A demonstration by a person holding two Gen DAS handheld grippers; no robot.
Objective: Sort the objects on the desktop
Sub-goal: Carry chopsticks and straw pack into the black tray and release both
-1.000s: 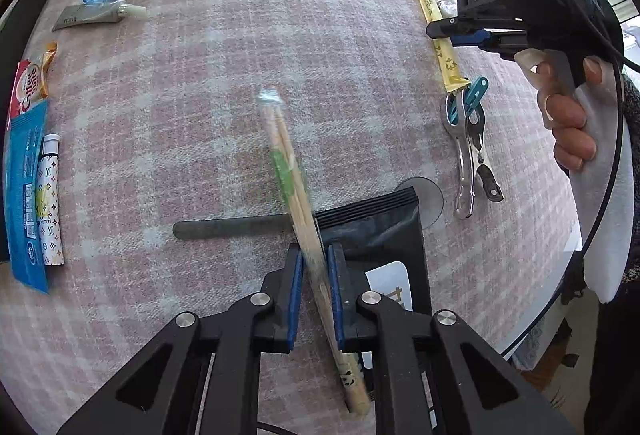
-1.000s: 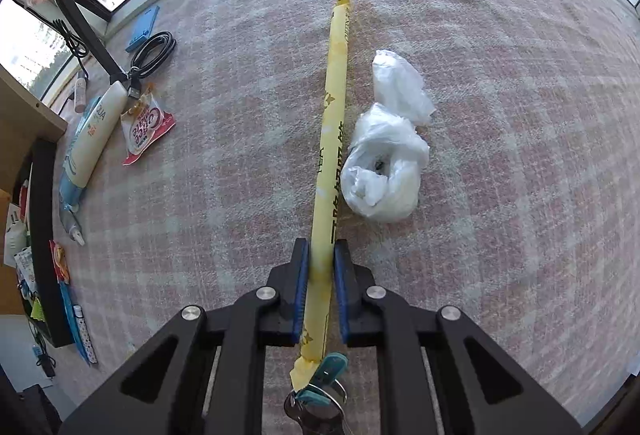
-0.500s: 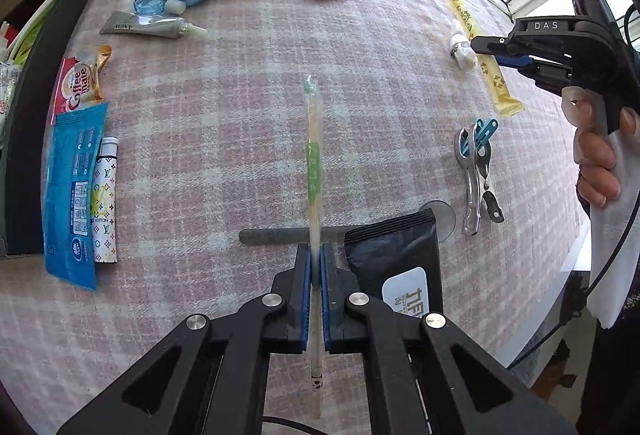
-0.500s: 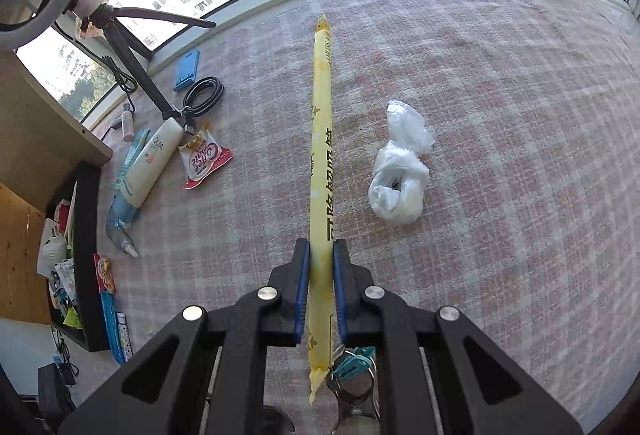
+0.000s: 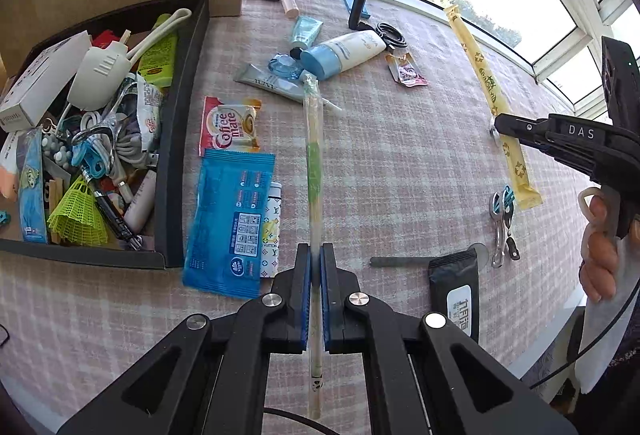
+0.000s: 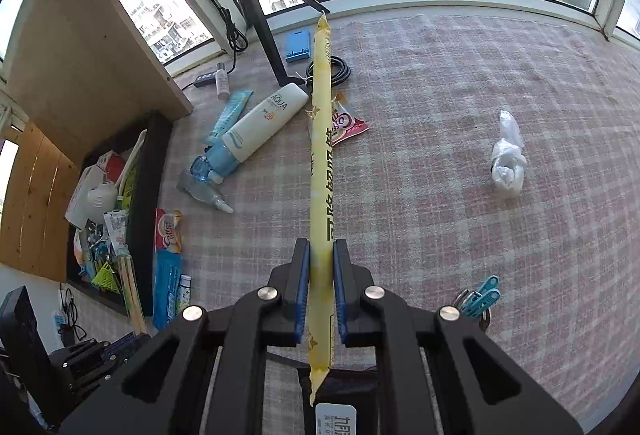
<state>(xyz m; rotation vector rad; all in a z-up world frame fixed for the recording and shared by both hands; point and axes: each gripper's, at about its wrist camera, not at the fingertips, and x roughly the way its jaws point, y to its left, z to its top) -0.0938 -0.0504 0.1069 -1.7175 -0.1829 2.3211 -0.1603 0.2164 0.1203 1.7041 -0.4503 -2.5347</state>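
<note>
while left gripper (image 5: 315,267) pinches chopsticks (image 5: 313,171), right gripper (image 6: 321,275) clamps yellow packet (image 6: 321,171) (both aloft).

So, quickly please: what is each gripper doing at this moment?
Left gripper: closed on the clear-wrapped chopsticks.
Right gripper: closed on the long yellow packet.

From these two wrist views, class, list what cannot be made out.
- Black pouch: right wrist view, cut by the bottom edge and hidden behind the right gripper.
- Black tray contents: left wrist view, piled; lower items hidden.
- Yellow packet print: right wrist view, characters unreadable.
</note>
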